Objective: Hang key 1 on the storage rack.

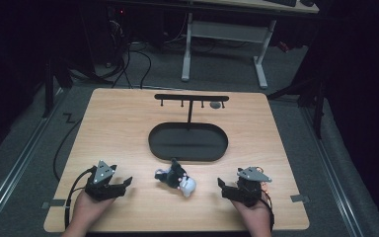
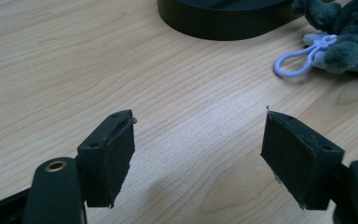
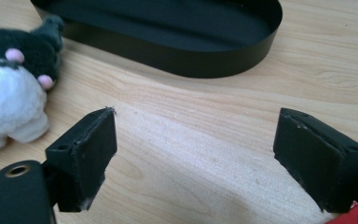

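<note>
From the high view, a wooden table (image 1: 128, 118) carries a black oval tray (image 1: 188, 142) at its middle, with a thin black T-shaped rack (image 1: 191, 98) rising from the tray's far edge; small pegs hang under the rack's crossbar and a small grey thing near its right end is too small to tell. Just near of the tray lies a plush toy (image 1: 176, 177), dark grey at its far left part and white at its near right end. The left gripper (image 1: 122, 185) rests on the near left of the table in a person's hand (image 1: 86, 210), its jaws spread and pointing right toward the toy, well apart from it. The right gripper (image 1: 223, 186) sits at the near right in the other hand (image 1: 251, 213), jaws spread and pointing left at the toy, also apart from it. In the left gripper view, the left gripper (image 2: 198, 156) has its two black jaws wide apart over bare wood with nothing between them; beyond them, at the far right, lies the plush toy (image 2: 352, 32) with a pale lilac plastic clip (image 2: 298, 60) on the wood beside it, and the tray's dark wall (image 2: 223, 21) lies farther off. In the right gripper view, the right gripper (image 3: 193, 158) likewise stands with jaws wide apart and empty above the wood; the toy (image 3: 9, 88), white with small pink spots and dark fur, lies at the left, and the tray (image 3: 205, 63) lies beyond.
</note>
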Motion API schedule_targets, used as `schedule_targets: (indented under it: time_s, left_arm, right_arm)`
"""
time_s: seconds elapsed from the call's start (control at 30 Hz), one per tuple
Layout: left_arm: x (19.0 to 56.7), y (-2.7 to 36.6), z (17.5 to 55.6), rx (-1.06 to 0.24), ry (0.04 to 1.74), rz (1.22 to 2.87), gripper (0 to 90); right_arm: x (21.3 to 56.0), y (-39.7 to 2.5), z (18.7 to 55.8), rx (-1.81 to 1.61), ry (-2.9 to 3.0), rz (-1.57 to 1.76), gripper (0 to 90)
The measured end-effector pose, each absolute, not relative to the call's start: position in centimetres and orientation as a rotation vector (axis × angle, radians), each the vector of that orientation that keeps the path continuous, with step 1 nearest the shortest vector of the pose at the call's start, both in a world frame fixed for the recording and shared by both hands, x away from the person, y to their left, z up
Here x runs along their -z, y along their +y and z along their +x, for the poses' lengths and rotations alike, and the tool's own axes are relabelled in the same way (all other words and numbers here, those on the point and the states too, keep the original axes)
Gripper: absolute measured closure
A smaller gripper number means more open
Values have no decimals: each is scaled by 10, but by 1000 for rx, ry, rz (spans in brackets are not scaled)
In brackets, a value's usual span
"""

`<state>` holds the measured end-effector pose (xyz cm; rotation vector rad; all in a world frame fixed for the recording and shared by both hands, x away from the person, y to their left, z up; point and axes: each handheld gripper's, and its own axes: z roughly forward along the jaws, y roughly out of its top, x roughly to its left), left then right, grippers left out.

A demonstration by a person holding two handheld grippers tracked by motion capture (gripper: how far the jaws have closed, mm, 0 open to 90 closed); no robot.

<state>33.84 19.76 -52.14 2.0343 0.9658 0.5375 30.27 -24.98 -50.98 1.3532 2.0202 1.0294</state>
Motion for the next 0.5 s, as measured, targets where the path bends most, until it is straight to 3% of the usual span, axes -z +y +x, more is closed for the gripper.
schedule_targets:
  time_s: [0.5]
  left_arm:
    - [505,196,333,-560,928,2101,211]
  right_arm:
    - [505,-250,301,-930,2102,1344,78]
